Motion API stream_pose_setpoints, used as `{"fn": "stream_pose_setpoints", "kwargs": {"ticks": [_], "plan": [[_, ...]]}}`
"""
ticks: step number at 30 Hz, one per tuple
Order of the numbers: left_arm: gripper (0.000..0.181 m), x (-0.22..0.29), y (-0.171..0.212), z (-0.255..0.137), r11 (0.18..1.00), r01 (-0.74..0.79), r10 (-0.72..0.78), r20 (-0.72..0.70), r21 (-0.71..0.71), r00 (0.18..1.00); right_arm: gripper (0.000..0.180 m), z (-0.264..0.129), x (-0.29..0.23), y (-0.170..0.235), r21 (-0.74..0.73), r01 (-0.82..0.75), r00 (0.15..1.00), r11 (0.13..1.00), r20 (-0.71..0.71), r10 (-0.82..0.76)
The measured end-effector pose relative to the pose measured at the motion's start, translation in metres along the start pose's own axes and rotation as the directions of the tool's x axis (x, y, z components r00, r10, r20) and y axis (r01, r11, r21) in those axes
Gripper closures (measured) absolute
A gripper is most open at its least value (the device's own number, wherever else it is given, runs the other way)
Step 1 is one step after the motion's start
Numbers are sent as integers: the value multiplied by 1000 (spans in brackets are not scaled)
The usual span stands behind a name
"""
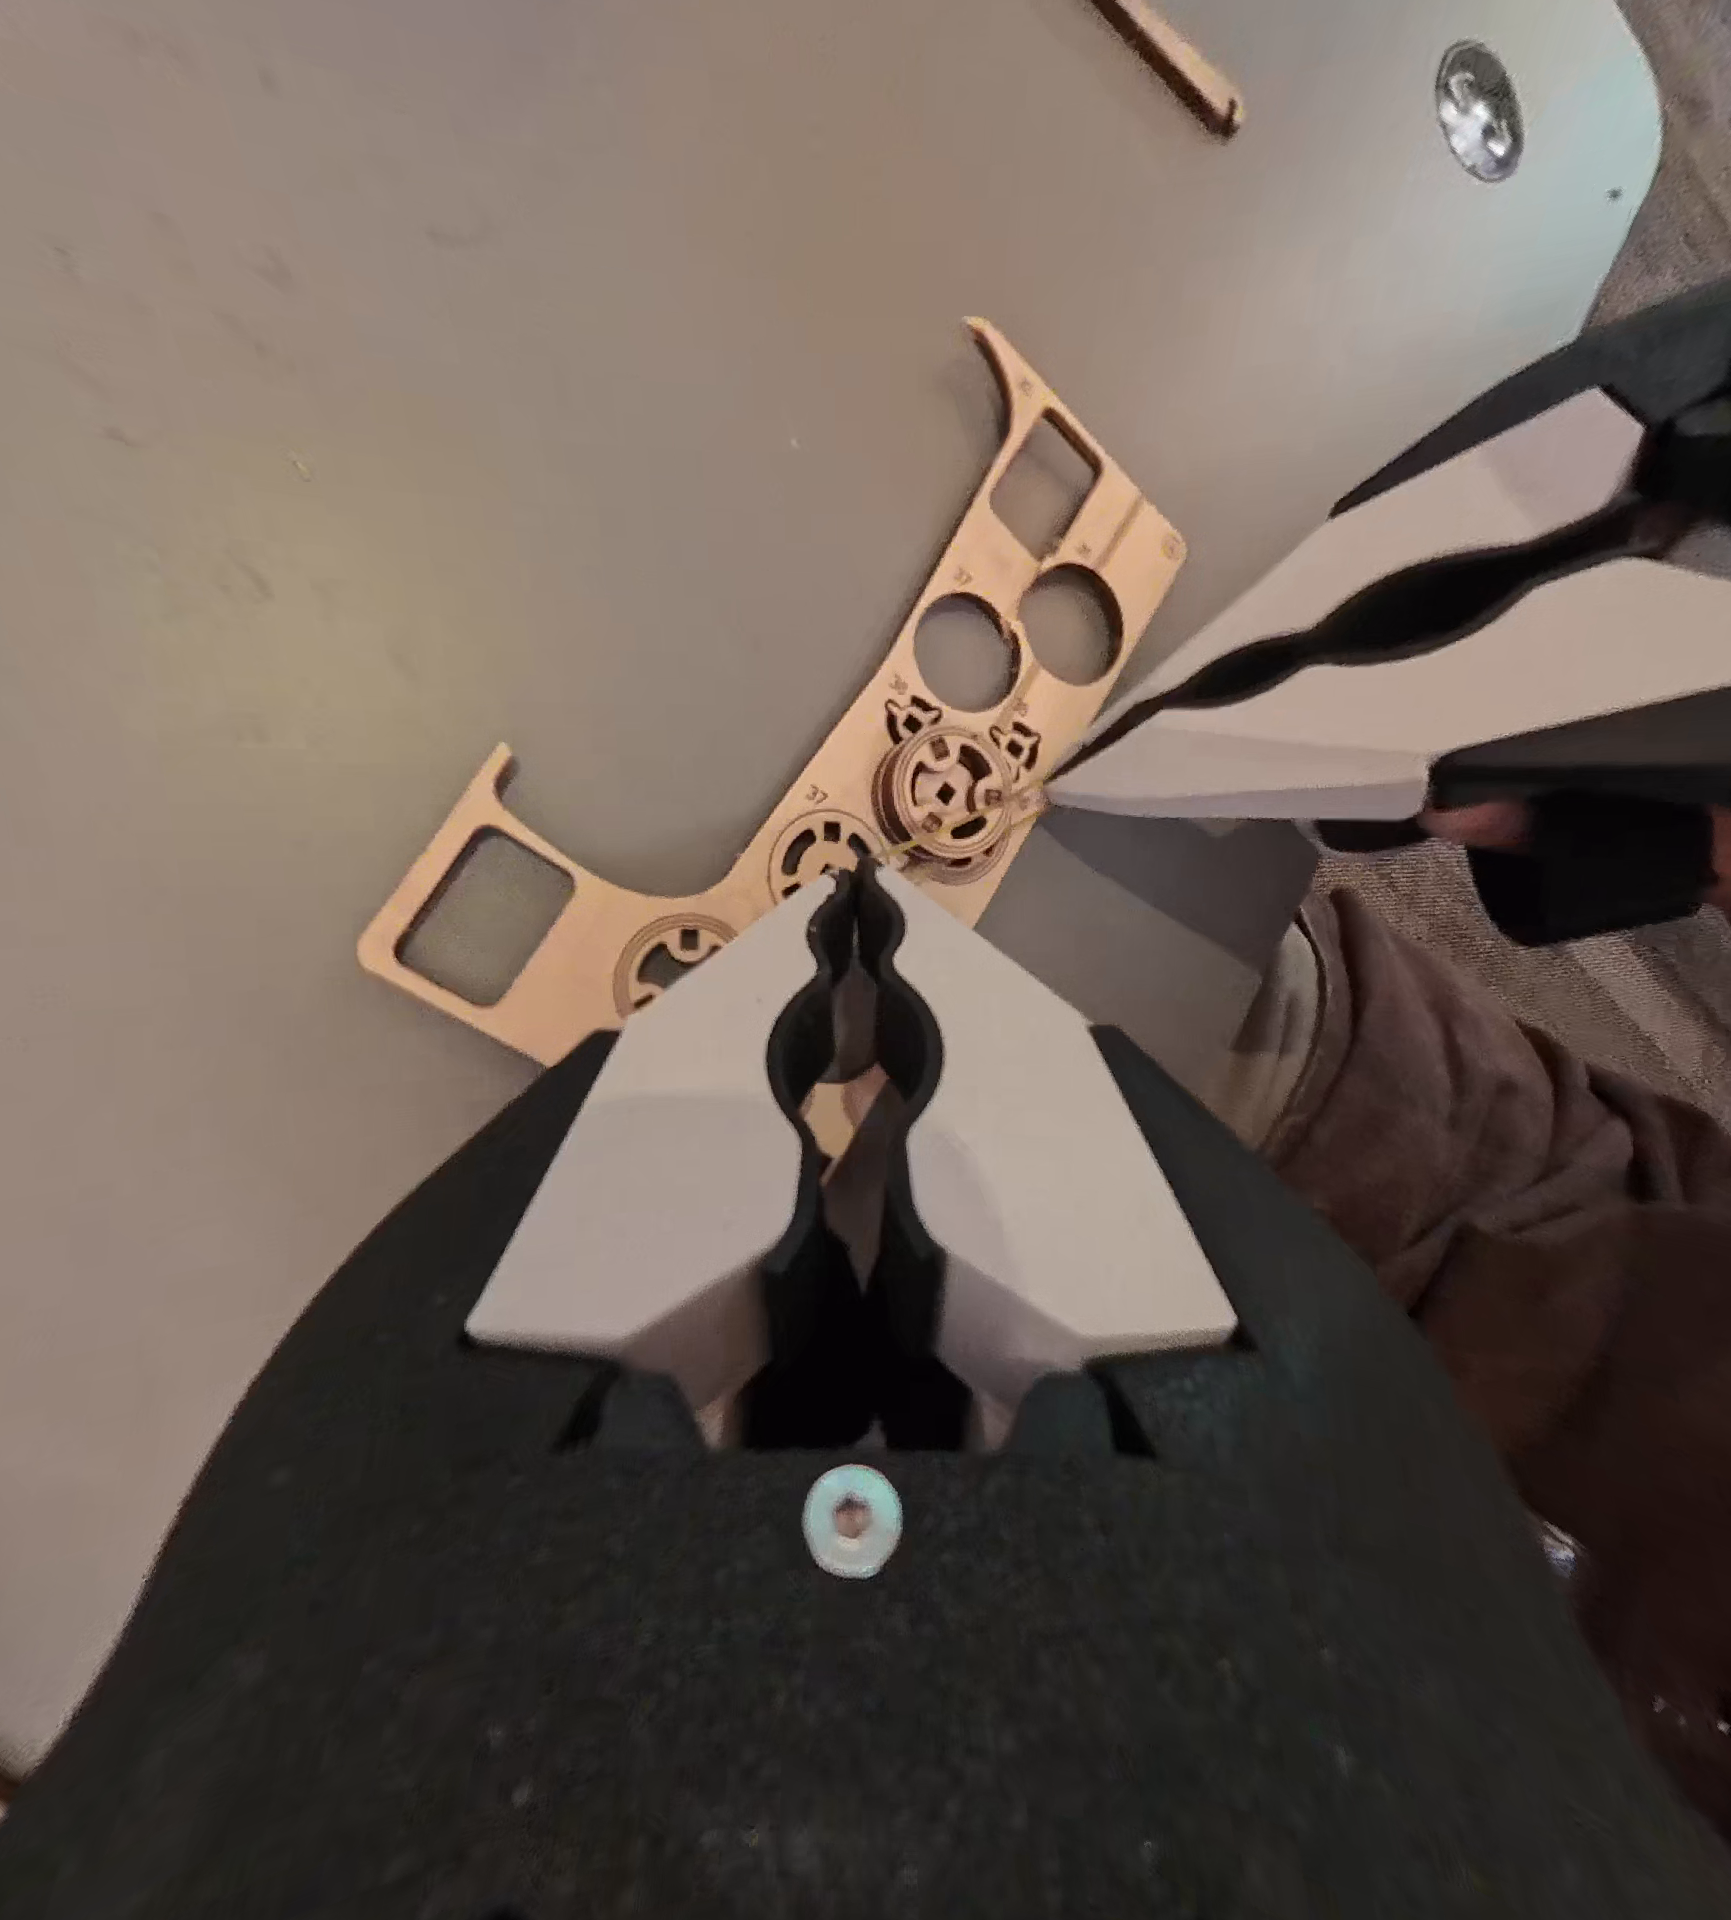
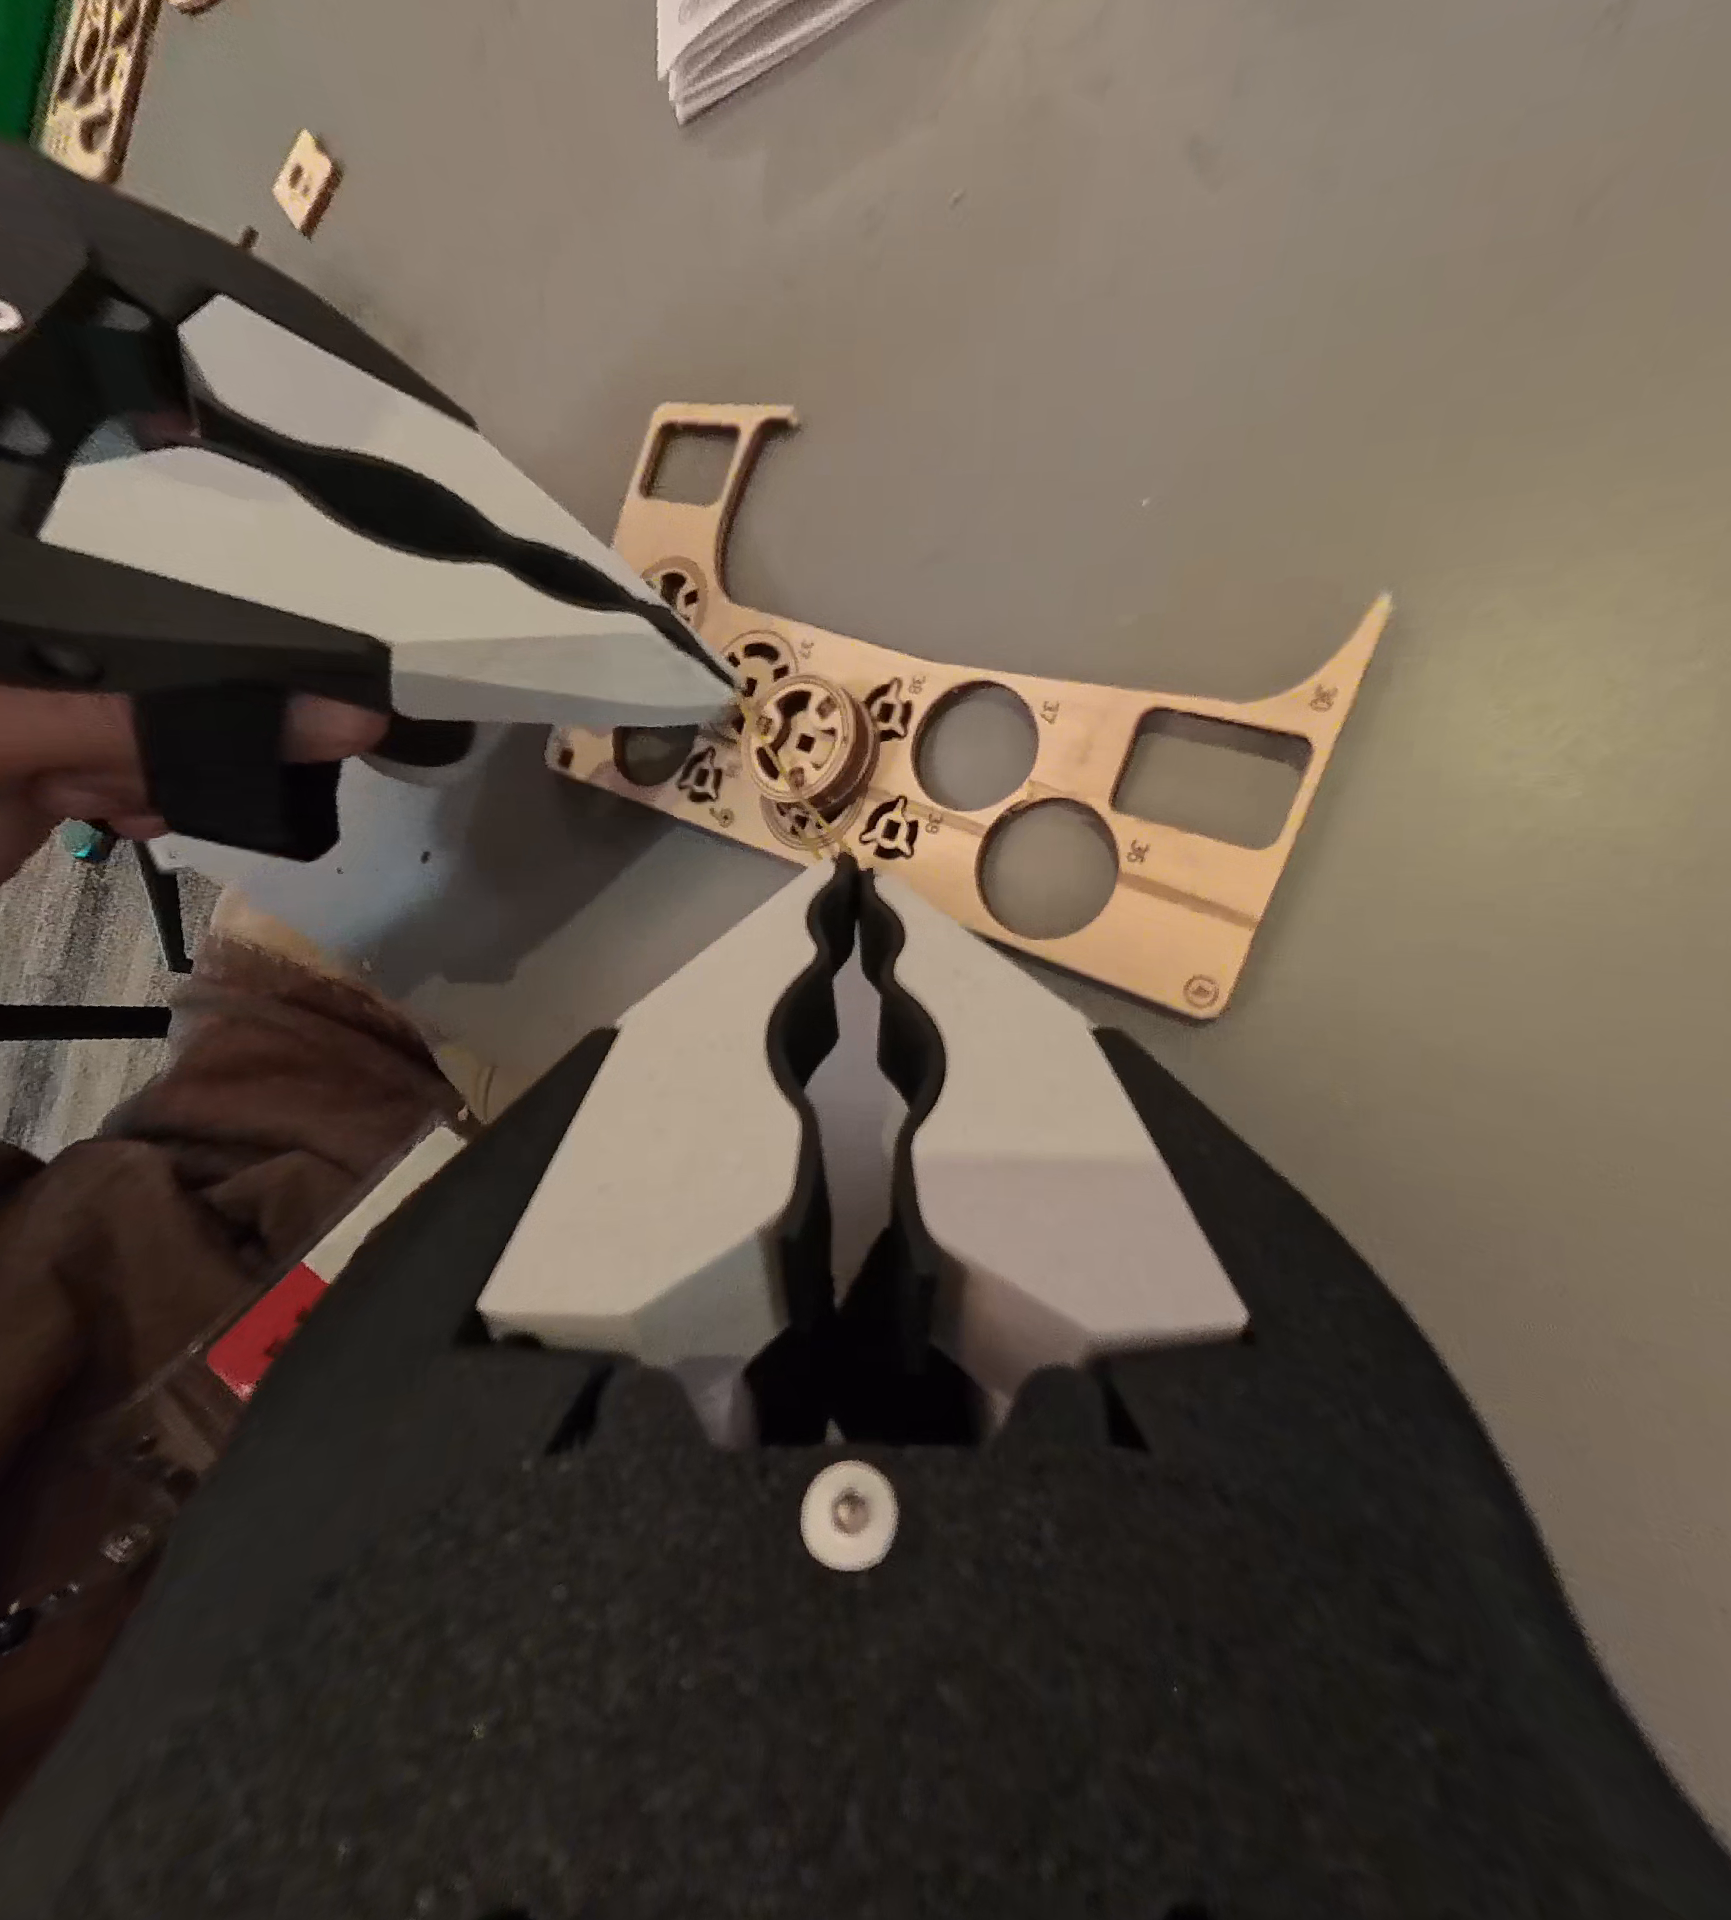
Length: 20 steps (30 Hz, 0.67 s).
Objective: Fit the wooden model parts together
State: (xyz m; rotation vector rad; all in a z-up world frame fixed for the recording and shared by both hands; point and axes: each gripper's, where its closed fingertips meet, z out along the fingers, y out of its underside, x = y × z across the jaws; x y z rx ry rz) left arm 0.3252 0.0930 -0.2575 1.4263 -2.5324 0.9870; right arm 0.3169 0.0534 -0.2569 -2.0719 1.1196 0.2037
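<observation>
Here, at frame centre, a wooden spool [image 2: 807,750] rests on a laser-cut wooden sheet [image 2: 1079,800]. Left gripper [image 1: 856,883] and right gripper [image 2: 848,873], both closed, each pinch a thin yellowish thread [image 2: 819,821]; steady, even tension would probably serve best.

Both wrist cams look down close, sharing wooden sheet [image 1: 954,665] [image 2: 1048,790] from opposite sides.

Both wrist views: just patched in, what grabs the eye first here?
Two shut grippers, left gripper and right gripper, meet tip to tip over a small round wooden spool. It sits on a pale punched-out parts sheet lying flat on the grey table. A thin yellowish thread runs between the tips.
</observation>
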Motion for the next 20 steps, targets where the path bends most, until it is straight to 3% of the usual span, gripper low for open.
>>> {"fn": "stream_pose_setpoints", "kwargs": {"ticks": [4,12,20], "plan": [[181,0,-8,6,1000,17,-17,-9,-8,1000,180,-8,19,-13,49,2,998,999,-58,1],[181,3,-15,12,997,79,-80,-99,-16,992,180,-1,40,-36,53,-72,997,996,-35,74],[181,1,-20,14,991,134,-130,-162,16,978,180,28,27,-71,-67,191,978,979,-67,-195]]}}
